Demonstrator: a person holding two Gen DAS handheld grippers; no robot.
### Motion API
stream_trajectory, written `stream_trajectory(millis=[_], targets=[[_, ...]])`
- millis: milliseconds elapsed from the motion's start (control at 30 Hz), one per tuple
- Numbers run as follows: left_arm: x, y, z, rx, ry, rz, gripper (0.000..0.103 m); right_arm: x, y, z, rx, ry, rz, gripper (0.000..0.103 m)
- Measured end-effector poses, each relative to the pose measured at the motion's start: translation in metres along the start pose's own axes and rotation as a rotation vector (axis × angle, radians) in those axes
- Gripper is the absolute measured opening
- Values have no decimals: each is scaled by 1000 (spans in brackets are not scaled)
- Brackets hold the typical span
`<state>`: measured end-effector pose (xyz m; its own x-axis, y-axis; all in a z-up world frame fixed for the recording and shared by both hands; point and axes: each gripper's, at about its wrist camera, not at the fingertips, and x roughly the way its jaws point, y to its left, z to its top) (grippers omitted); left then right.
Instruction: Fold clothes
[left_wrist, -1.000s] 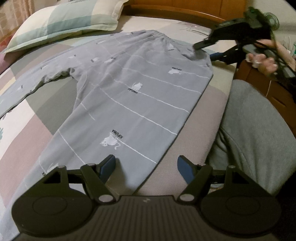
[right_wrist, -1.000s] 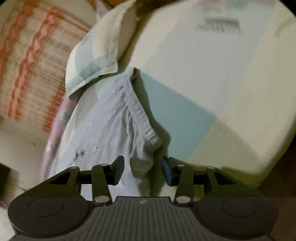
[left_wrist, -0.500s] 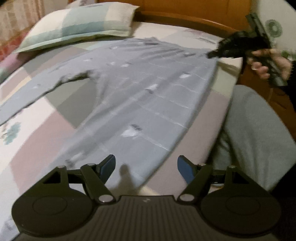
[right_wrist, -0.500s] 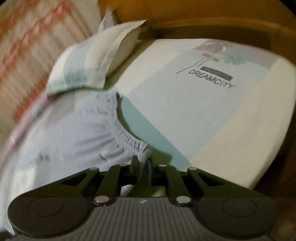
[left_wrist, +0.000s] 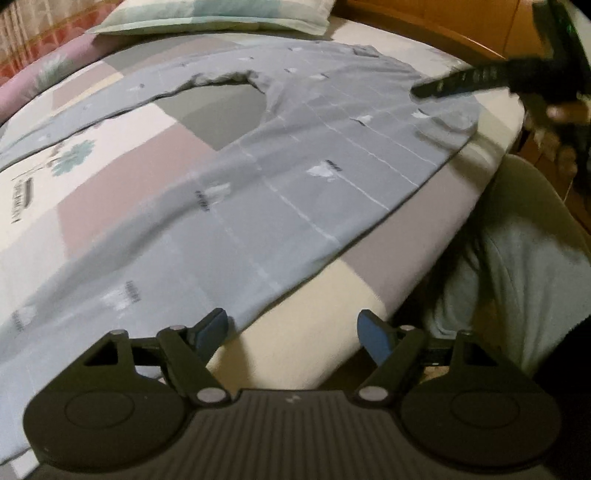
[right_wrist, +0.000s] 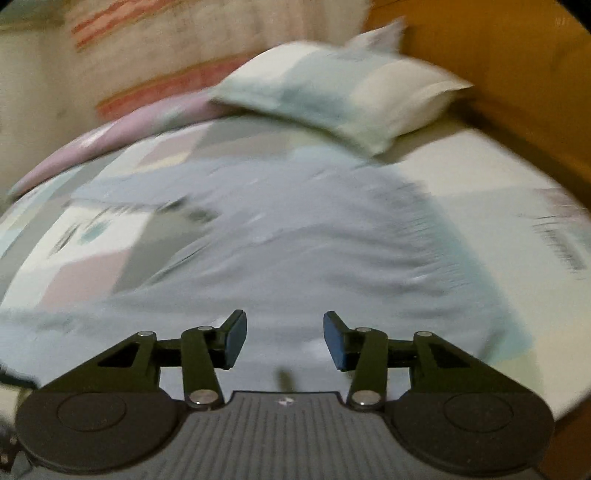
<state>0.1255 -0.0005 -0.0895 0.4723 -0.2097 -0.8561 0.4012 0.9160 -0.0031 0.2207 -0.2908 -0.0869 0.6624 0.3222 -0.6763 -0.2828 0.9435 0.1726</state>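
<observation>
Grey trousers (left_wrist: 295, 155) spread flat on bed (left_wrist: 317, 325), long axis from waistband far right to leg ends near left; 2 legs splayed

Left gripper (left_wrist: 291, 330) jaws opening, nothing between, nearest leg's hem edge

Right gripper (right_wrist: 283, 338) jaws opening, nothing between, over waistband end

Bed edge close on right; open sheet beyond far leg

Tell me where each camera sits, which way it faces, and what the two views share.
Left wrist: on the left claw, angled down across the bed at the grey pyjama trousers; shows its opening, empty jaws, the right claw and the person's grey-clad leg.
Right wrist: on the right claw, facing the pillow over the trousers' waist end; shows its opening jaws, nothing between them.
Shared: trousers, pillow, patchwork sheet.
</observation>
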Motion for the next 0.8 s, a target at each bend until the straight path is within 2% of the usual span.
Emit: stream_trajectory(millis=[100,233,367,433,533,600,700,800], targets=[[-17,21,-2,-9,-28,77,78,9,35,-6,-99,29,102,49],[-33,70,-11,-89,-40,191,78,13,84,-8,-242,44,246,45],[-28,109,-27,-177,3,295,77,21,134,-11,-371,80,335,44],[-25,118,-41,-223,22,292,77,26,156,-14,-425,102,370,44],[-35,129,-66,-361,-19,211,79,36,176,-20,-456,152,388,44],[-39,124,-73,-333,-3,204,79,45,178,-27,-445,194,407,44],[-51,126,-81,-275,15,226,80,49,179,-32,-444,198,407,45],[-69,151,-88,-307,-7,281,80,52,180,-29,-423,206,409,45]])
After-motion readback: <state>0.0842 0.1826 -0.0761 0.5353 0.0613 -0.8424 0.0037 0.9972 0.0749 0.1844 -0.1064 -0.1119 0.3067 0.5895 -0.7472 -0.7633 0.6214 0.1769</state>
